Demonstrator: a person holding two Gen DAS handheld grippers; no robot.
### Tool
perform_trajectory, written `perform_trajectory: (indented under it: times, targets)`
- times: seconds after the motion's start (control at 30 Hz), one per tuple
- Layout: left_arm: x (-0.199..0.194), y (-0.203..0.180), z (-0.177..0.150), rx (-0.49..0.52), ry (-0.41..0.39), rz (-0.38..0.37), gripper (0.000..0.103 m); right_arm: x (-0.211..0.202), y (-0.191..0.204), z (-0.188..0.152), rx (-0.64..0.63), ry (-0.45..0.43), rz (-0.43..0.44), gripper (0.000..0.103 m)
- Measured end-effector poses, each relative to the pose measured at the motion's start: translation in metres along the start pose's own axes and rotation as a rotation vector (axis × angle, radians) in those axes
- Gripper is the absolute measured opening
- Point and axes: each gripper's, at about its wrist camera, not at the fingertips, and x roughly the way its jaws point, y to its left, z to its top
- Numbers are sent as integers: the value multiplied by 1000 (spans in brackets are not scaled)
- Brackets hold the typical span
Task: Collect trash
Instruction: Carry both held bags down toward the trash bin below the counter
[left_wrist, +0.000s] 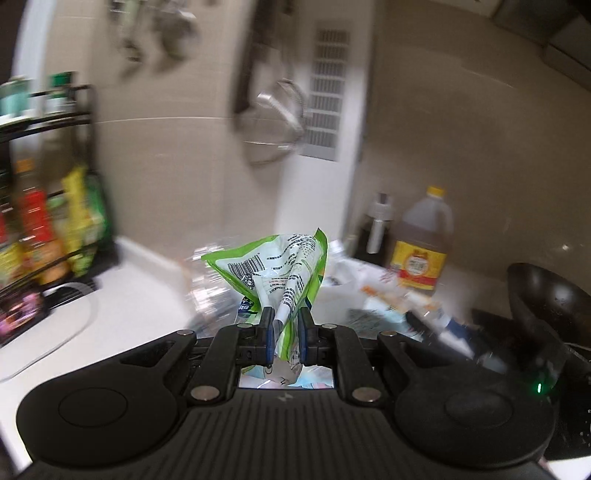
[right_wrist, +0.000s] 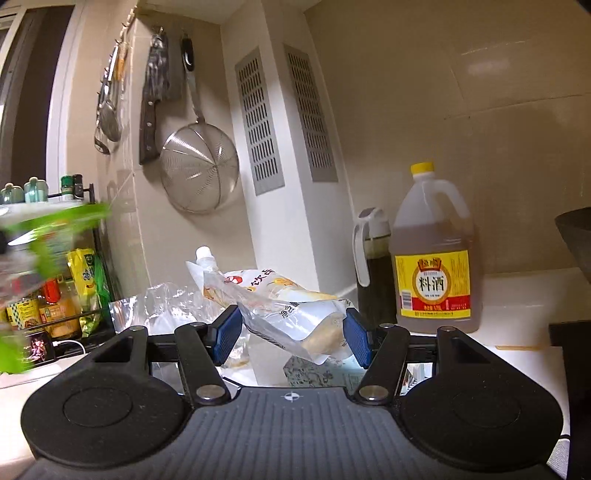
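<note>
Pinched tight in my left gripper (left_wrist: 285, 321), the crumpled green wrapper (left_wrist: 280, 266) stands above the white counter (left_wrist: 140, 295). Wide apart, my right gripper (right_wrist: 291, 338) straddles a clear spouted pouch (right_wrist: 295, 314) atop the far trash pile, left of the cooking-wine jug (right_wrist: 436, 258).

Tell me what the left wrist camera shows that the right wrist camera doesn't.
Only the left wrist view shows the left hand-held gripper shut on a crumpled green and white wrapper, sharp enough to see its barcode.

Only the right wrist view shows the right hand-held gripper open around a clear spouted pouch, plus a cleaver hanging on the wall.

Both show the yellow-capped cooking wine jug, the wire strainer and the white counter.
</note>
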Motion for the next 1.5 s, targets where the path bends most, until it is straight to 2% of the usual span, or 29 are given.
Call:
perform_trajectory:
  times: [0.13, 0.3, 0.37, 0.5, 0.6, 0.7, 0.8, 0.9, 1.0, 1.2, 1.5]
  targets:
    - [-58, 36, -32, -23, -17, 94, 13, -3, 8, -4, -27, -28, 45, 63]
    - [-111, 70, -73, -38, -6, 181, 13, -29, 32, -1, -37, -3, 21, 63]
    - [-123, 76, -89, -52, 3, 187, 13, -55, 44, 3, -53, -8, 39, 63]
    - [-137, 82, -125, -104, 32, 150, 13, -120, 63, 7, -69, -11, 95, 63]
    - [-140, 82, -156, -129, 82, 107, 13, -165, 75, 0, -60, 27, 129, 63]
    - [-139, 82, -186, -141, 136, 102, 13, -200, 85, -11, -43, 100, 149, 63]
    - [-134, 83, -212, -150, 194, 90, 13, -224, 100, -25, -73, 165, 148, 63]
    - [-132, 76, -234, -112, 211, 116, 13, -240, 117, -42, -122, 214, 146, 63]
    - [-130, 69, -247, -85, 214, 144, 13, -245, 130, -59, -150, 276, 146, 63]
    - [-124, 65, -260, -76, 253, 123, 13, -243, 155, -89, -195, 390, 162, 63]
    - [-106, 69, -273, -96, 353, 73, 13, -236, 170, -112, -253, 482, 151, 63]
